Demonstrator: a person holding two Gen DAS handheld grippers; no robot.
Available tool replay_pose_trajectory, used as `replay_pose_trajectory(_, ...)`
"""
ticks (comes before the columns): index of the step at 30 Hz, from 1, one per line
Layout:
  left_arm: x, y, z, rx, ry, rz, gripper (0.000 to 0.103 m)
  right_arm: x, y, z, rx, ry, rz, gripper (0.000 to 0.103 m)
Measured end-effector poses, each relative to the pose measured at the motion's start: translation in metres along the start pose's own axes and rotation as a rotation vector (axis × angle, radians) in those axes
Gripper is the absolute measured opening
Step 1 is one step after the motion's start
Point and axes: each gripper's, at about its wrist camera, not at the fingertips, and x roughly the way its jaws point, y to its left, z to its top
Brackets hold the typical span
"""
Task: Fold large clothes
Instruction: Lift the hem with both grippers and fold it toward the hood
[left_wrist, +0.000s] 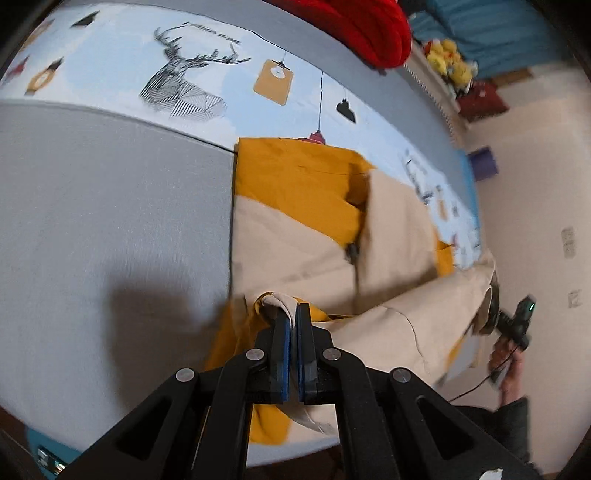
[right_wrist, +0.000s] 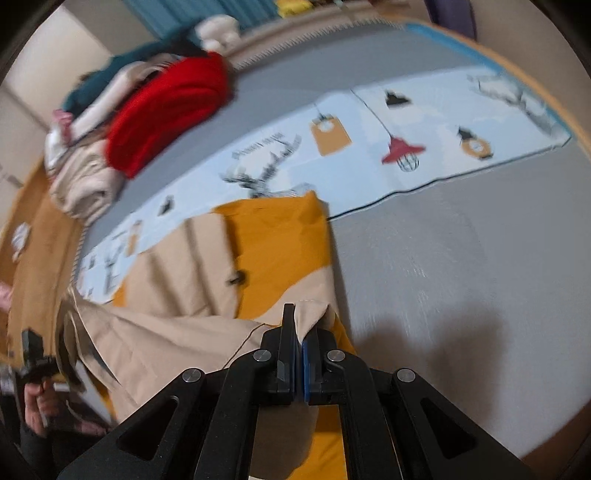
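A large beige and mustard-yellow garment (left_wrist: 306, 221) lies on the grey bed (left_wrist: 110, 229), its far part flat and its near edge lifted. My left gripper (left_wrist: 293, 314) is shut on a beige corner of that edge. My right gripper (right_wrist: 300, 325) is shut on another beige corner of the same garment (right_wrist: 207, 266). The raised beige edge spans between the two grippers. In the left wrist view the other gripper (left_wrist: 517, 321) shows at the right, held by a hand. In the right wrist view the other gripper (right_wrist: 35, 358) shows at the lower left.
A light-blue printed sheet (left_wrist: 207, 74) with a deer and lamps crosses the bed behind the garment. A pile of folded clothes, with a red one (right_wrist: 170, 107) on top, sits at the far side. Pale floor (left_wrist: 535, 177) lies beyond the bed edge.
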Motion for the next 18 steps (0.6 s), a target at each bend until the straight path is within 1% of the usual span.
replay_pose_trajectory(1, 0.005, 0.001, 0.002, -0.004, 0.005, 0.011, 0.001, 0.014, 0.0, 0.006, 0.001, 0.018, -0.012, 0.002)
replay_pose_trajectory(3, 0.018, 0.005, 0.005, -0.03, 0.034, 0.02, 0.001, 0.029, 0.001, 0.011, -0.021, 0.038, -0.038, 0.002)
replay_pose_trajectory(5, 0.025, 0.005, 0.009, -0.02, 0.049, 0.051, 0.002, 0.039, -0.004, 0.014, 0.014, 0.055, -0.029, 0.002)
replay_pose_trajectory(6, 0.025, 0.007, 0.01, -0.025, 0.048, 0.048, 0.003, 0.042, -0.005, 0.014, 0.021, 0.06, -0.03, 0.002)
replay_pose_trajectory(8, 0.026, 0.013, 0.01, -0.05, 0.056, 0.043, 0.007, 0.046, -0.005, 0.014, 0.011, 0.061, -0.035, 0.003)
replay_pose_trajectory(10, 0.026, 0.02, 0.009, -0.071, 0.064, 0.04, 0.012, 0.047, -0.009, 0.013, 0.02, 0.058, -0.018, 0.003)
replay_pose_trajectory(12, 0.019, 0.024, 0.008, -0.089, 0.054, 0.016, 0.015, 0.045, -0.018, 0.01, 0.072, 0.06, 0.033, 0.009)
replay_pose_trajectory(13, 0.01, 0.028, 0.006, -0.1, 0.029, 0.01, 0.016, 0.043, -0.021, 0.009, 0.09, 0.058, 0.049, 0.011)
replay_pose_trajectory(14, 0.004, 0.031, 0.005, -0.111, 0.007, 0.012, 0.017, 0.037, -0.025, 0.007, 0.113, 0.047, 0.072, 0.014)
replay_pose_trajectory(15, -0.003, 0.035, 0.003, -0.124, -0.014, 0.013, 0.02, 0.032, -0.028, 0.006, 0.124, 0.033, 0.083, 0.02)
replay_pose_trajectory(16, -0.01, 0.04, 0.0, -0.137, -0.033, 0.012, 0.021, 0.023, -0.03, 0.003, 0.132, 0.005, 0.089, 0.023)
replay_pose_trajectory(18, -0.017, 0.049, -0.007, -0.153, -0.046, 0.022, 0.022, 0.008, -0.032, 0.0, 0.124, -0.053, 0.055, 0.045)
